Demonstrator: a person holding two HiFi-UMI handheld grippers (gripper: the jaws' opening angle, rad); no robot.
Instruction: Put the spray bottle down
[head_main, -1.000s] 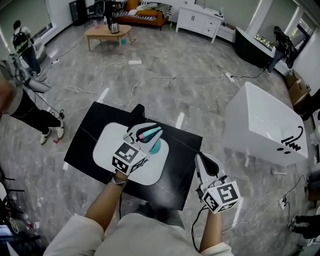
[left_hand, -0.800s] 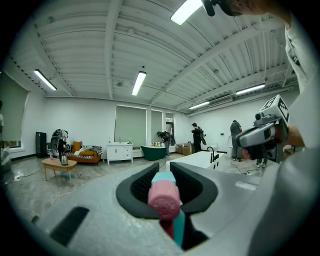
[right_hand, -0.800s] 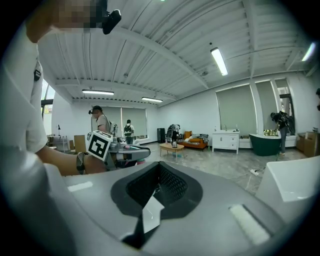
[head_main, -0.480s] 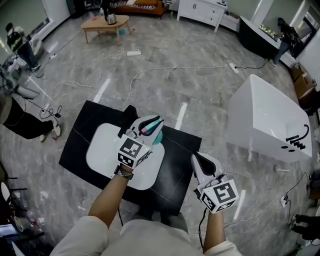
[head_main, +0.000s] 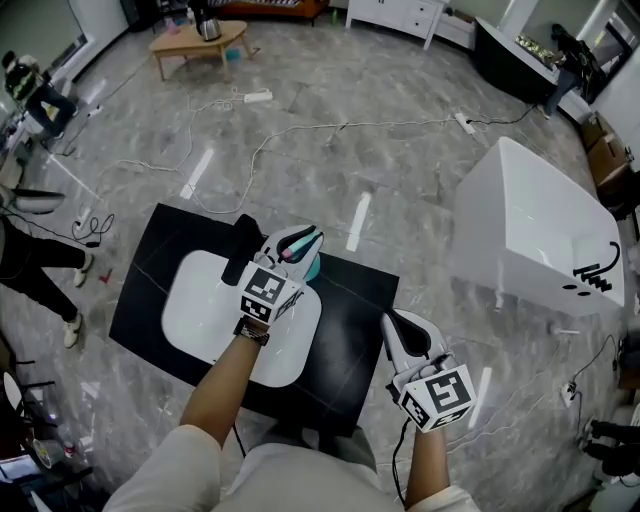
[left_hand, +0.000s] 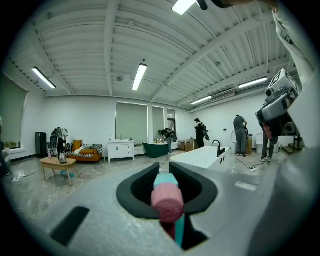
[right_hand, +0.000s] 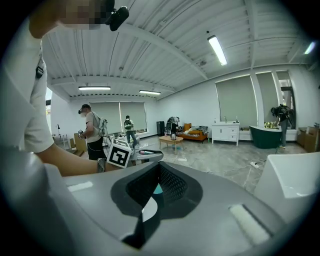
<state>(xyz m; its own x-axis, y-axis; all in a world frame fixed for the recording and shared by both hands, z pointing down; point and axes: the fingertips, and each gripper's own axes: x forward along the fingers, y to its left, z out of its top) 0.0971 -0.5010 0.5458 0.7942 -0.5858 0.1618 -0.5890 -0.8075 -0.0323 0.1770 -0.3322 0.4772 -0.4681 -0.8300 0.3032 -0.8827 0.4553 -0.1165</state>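
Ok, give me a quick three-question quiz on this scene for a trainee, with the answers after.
1. Which gripper holds the spray bottle?
2. True or false: the white tray lies on the bare floor.
3. Besides teal, the spray bottle shows: A) pink, B) yellow, C) black.
Key: 1. The left gripper. 2. False, it lies on the black table. 3. A.

Likely a furnished test studio: bathtub (head_main: 520, 230), sofa (left_hand: 85, 153), floor cables (head_main: 345, 125).
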